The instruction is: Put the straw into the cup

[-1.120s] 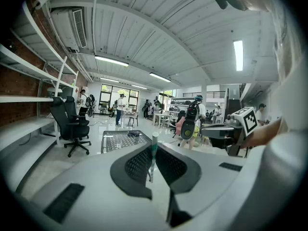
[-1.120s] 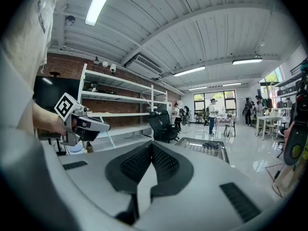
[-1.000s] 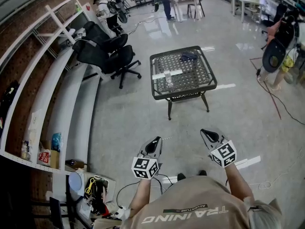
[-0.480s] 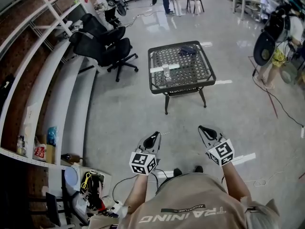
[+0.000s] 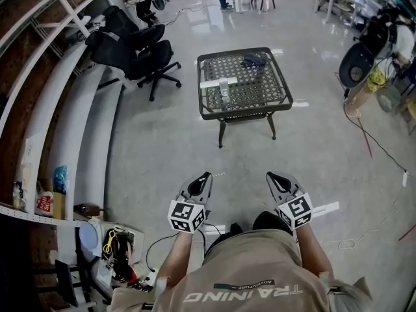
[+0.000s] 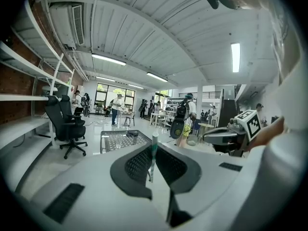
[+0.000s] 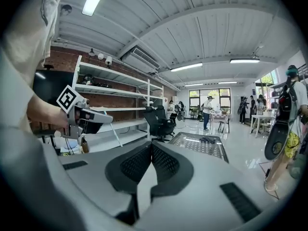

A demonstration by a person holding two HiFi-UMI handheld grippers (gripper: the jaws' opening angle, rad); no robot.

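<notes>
A white straw with a green stripe (image 6: 153, 150) stands upright between the jaws of my left gripper (image 5: 203, 178), which is shut on it. My right gripper (image 5: 273, 177) is held level beside it, shut, with nothing between its pads (image 7: 144, 160). Both grippers hang over the bare floor in front of the person's chest. Far ahead a small clear cup (image 5: 224, 88) stands on a low black mesh table (image 5: 273, 103). The table (image 6: 115, 139) is also seen beyond the straw, and the table (image 7: 199, 143) lies past the right jaws.
A white strip (image 5: 209, 82) and a dark object (image 5: 253, 60) lie on the table. Black office chairs (image 5: 140, 54) stand to its left, beside long white shelving (image 5: 71, 129). Cables and clutter (image 5: 120, 259) sit at lower left. A person with a round bag (image 5: 361, 60) stands at right.
The table and both grippers now sit higher in the head view, as the person has stepped along the floor. The left jaws still hold the straw.
</notes>
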